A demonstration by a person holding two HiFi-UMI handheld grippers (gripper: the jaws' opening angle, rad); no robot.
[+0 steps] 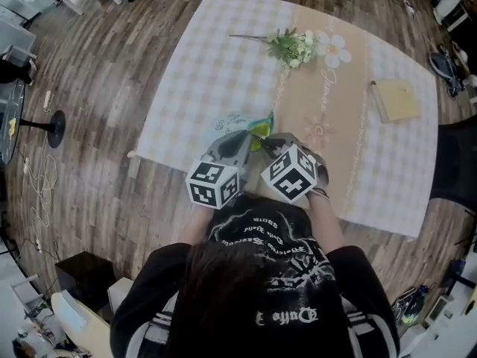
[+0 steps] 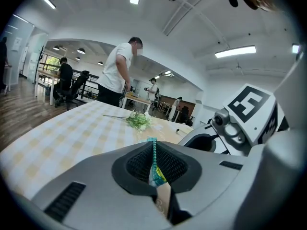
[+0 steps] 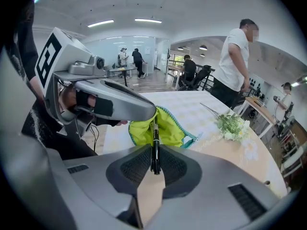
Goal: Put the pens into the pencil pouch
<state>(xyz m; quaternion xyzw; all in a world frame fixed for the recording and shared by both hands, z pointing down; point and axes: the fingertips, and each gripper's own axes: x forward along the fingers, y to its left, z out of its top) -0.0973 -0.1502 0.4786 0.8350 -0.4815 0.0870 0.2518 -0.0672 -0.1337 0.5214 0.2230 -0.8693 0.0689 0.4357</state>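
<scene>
Pen, slim black plastic one (image 3: 154, 150): pinched lengthwise in the right claw (image 3: 154, 164), pads pressed onto its barrel, far end aimed at the pouch.

Pouch is soft fabric with a lime-green lining and a teal zipper edge (image 3: 169, 128). It sits at the near edge of the checked-cloth tabletop (image 1: 216, 73), right in front of the person. Left claw (image 2: 154, 166) is clamped tight on the zipper rim (image 2: 154, 150) and holds the mouth up and open. Can't tell whether the pouch body rests on the tabletop or hangs.

Step, as I read it: insertion. In the right gripper view the pen's far end overlaps the green lining just beside the left claw's tip (image 3: 149, 113). Whether it is already past the rim or just in front of it, I can't tell.

Next move calls for:
- push the pen along its own axis, down into the open mouth
- don't snag the zipper teeth or bump the left claw
- left grip must not slacken, or the mouth collapses
- spread the right pads only once most of the barrel is inside

No other pens visible on the tabletop, only a flower sprig (image 1: 293, 47) at the far end.
</scene>
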